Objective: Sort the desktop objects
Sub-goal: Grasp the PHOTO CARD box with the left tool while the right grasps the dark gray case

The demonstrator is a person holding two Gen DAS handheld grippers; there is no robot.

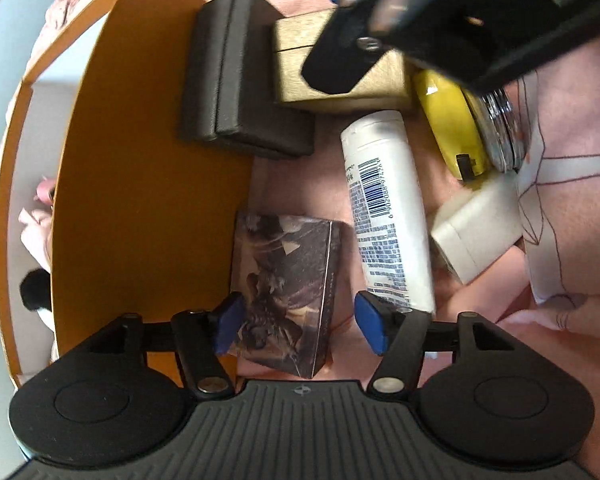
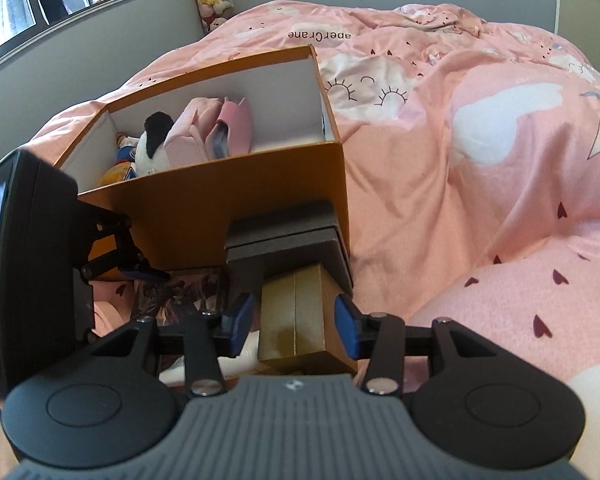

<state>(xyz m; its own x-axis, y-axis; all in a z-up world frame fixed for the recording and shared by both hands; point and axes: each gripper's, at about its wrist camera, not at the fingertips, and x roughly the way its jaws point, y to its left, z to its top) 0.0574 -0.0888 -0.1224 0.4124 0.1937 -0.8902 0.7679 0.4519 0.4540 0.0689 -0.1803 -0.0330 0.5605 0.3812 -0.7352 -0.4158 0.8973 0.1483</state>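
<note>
While both grippers are down among the clutter on the bed [image 2: 480, 168], it looks like the pick-up step of the sort, nothing lifted yet. The left gripper [image 1: 296, 326] straddles a dark printed card box [image 1: 288, 292] lying on the pink cover right beside the orange box [image 1: 140, 184]; one blue pad looks to be at the box's left edge but the right pad stands clear, so I'd call it released, not gripping. The right gripper [image 2: 292, 320] has a gold box [image 2: 296, 316] between its pads with a gap on both sides, so also released, just lined up. That gold box sits against a black foam case [image 2: 288, 248], which leans on the near wall of the orange box.

Also waiting: a white bottle [image 1: 388, 208] lying just right of the card box, a yellow tape measure [image 1: 448, 124], a small white block [image 1: 476, 228] and a glass jar [image 1: 504, 128] on the far right. The orange box already has a plush toy [image 2: 152, 140] and pink stuff inside.

My guess for next: close squarely on each box, lift straight up so the neighbours don't get dragged, then carry over the wall into the orange box. The card box being tight to the wall could make the left pad snag
</note>
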